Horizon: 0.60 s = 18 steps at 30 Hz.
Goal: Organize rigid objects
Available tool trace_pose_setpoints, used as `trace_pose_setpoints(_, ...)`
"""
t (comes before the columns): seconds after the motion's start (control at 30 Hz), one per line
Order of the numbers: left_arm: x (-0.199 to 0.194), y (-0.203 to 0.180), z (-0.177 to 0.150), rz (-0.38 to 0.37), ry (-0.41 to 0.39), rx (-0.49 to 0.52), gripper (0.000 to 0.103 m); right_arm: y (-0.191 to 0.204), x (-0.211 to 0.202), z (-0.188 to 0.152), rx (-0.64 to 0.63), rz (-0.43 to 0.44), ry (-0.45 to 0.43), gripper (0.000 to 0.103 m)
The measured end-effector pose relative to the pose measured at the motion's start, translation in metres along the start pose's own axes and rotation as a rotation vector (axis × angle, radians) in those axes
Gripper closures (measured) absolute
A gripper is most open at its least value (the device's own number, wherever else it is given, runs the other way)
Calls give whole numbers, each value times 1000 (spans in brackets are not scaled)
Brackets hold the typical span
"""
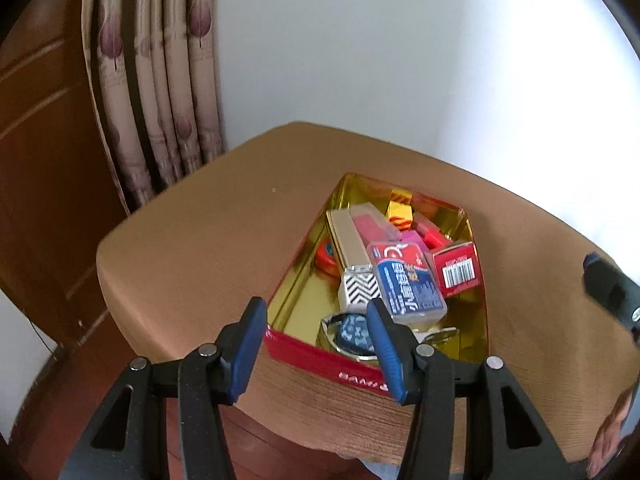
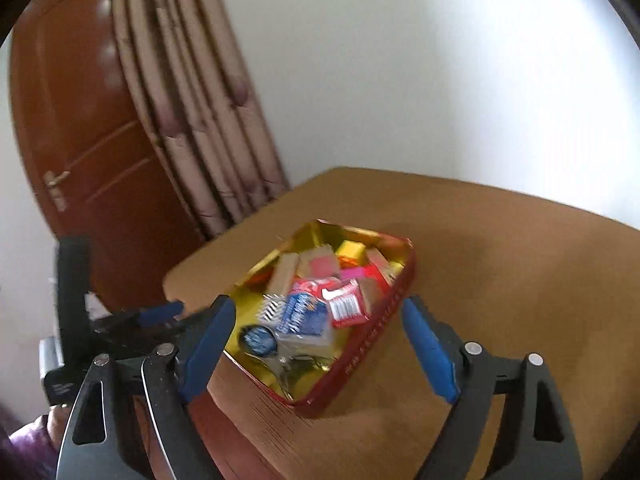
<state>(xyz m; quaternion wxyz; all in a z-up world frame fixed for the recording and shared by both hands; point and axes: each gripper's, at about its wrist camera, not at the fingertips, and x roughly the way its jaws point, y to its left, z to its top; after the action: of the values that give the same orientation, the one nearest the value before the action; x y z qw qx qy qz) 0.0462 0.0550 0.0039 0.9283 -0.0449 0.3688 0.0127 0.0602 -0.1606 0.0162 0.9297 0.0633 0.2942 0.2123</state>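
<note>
A red tin (image 1: 320, 354) with a gold inside sits on the tan table (image 1: 192, 248), toward the near right part of the tabletop, and nearly all the small things are piled in it. At the far end lie a yellow and red cube (image 1: 400, 210) and a long gold box (image 1: 346, 240); beside the gold box is a pink and red case (image 1: 374, 228). Lower down a blue and white pack (image 1: 408, 280) rests on top of the heap, with a red packet (image 1: 456, 266) bearing a barcode just to its right. A black and white zigzag box (image 1: 358, 286) lies against the blue pack's left side, and a round orange item (image 1: 326, 254) shows by the tin's left wall. Near the closest wall a dark blue round tag (image 1: 352, 334) rests with keys (image 2: 288, 364) beside it.

The left tool (image 1: 318, 346) hangs over the tin's near left corner — its blue pads stand partly apart, one outside the red wall and one above the contents, and nothing is pressed between them. The right tool (image 2: 324, 346) is spread wide and empty, hovering just short of the tin; that view is blurred. From the right wrist view the left tool (image 2: 160, 312) shows at the tin's left edge.

A brown door (image 2: 88, 128), a striped curtain (image 1: 156, 92) and a white wall (image 1: 400, 48) stand behind the table.
</note>
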Motion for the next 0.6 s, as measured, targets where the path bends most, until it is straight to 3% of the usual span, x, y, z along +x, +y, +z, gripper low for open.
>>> trace_pose_setpoints(0.1, -2, -6, 2, 20, -31, 34, 50, 4, 0, -5, -3, -96, -15, 14)
trace_pose_setpoints(0.23, -2, -7, 2, 22, -31, 41, 50, 13, -6, -11, -9, -144, -33, 10)
trace_pose_setpoints(0.6, -11, 8, 3, 1, -50, -19, 50, 40, -20, -20, -22, -182, -76, 9)
